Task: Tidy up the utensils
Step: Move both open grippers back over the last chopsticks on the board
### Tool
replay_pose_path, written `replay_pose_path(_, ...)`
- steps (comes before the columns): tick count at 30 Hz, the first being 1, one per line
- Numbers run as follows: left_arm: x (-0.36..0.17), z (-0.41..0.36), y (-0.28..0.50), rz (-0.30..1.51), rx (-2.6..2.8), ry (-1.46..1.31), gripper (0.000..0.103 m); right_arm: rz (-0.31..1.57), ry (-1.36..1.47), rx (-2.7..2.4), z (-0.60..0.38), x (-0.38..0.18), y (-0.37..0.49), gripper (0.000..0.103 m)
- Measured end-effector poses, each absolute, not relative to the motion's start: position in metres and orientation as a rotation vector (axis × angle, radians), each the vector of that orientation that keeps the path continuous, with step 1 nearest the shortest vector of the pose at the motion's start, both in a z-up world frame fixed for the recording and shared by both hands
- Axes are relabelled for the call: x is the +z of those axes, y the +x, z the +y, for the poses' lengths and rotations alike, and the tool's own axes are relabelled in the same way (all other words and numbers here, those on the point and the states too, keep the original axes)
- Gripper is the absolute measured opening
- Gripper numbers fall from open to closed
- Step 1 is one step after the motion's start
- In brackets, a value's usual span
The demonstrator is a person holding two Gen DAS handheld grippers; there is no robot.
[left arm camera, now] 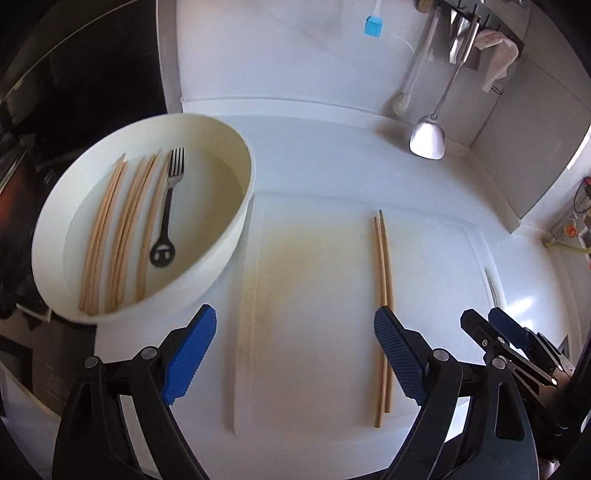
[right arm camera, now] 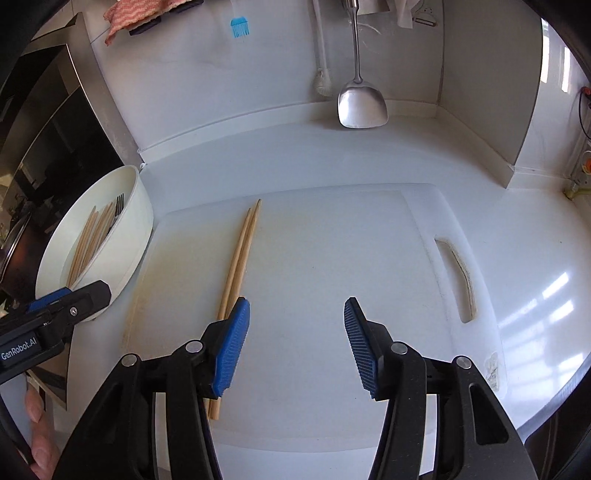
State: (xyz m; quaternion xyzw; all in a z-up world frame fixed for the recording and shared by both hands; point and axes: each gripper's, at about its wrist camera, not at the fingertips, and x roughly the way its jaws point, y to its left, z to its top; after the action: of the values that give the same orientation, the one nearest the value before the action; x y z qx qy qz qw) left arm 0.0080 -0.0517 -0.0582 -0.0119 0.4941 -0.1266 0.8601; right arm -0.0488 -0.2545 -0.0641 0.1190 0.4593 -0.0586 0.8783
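Observation:
A pair of wooden chopsticks (left arm camera: 384, 277) lies side by side on a white cutting board (left arm camera: 314, 295); it also shows in the right wrist view (right arm camera: 240, 254). A white round bowl (left arm camera: 229, 221) at the left holds several more chopsticks (left arm camera: 122, 229) and a black-handled fork (left arm camera: 168, 210). My left gripper (left arm camera: 295, 325) is open and empty above the board, its right finger over the pair. My right gripper (right arm camera: 295, 314) is open and empty, its left finger over the pair's near end. The bowl (right arm camera: 136, 229) shows at the left in the right wrist view.
A metal spatula (right arm camera: 362, 103), a white brush (right arm camera: 323, 81), a blue silicone brush (right arm camera: 240, 27) and a cloth (right arm camera: 140, 14) hang on the back wall. A dark appliance (right arm camera: 48, 129) stands behind the bowl. The board has a handle slot (right arm camera: 461, 280) at its right.

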Motion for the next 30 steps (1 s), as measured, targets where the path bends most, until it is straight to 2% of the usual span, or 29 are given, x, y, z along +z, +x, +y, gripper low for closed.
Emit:
replay_pose_path(8,-0.062,-0.062,-0.014,1.032,-0.152,-0.036,0.086,0.964,0.237,-0.008,-0.262,-0.075,-0.049,0.052)
replay_pose_path(30,-0.08,-0.034,0.001,1.013,-0.181,0.011,0.086,0.975,0.234,-0.09,-0.221,-0.107,-0.02,0.052)
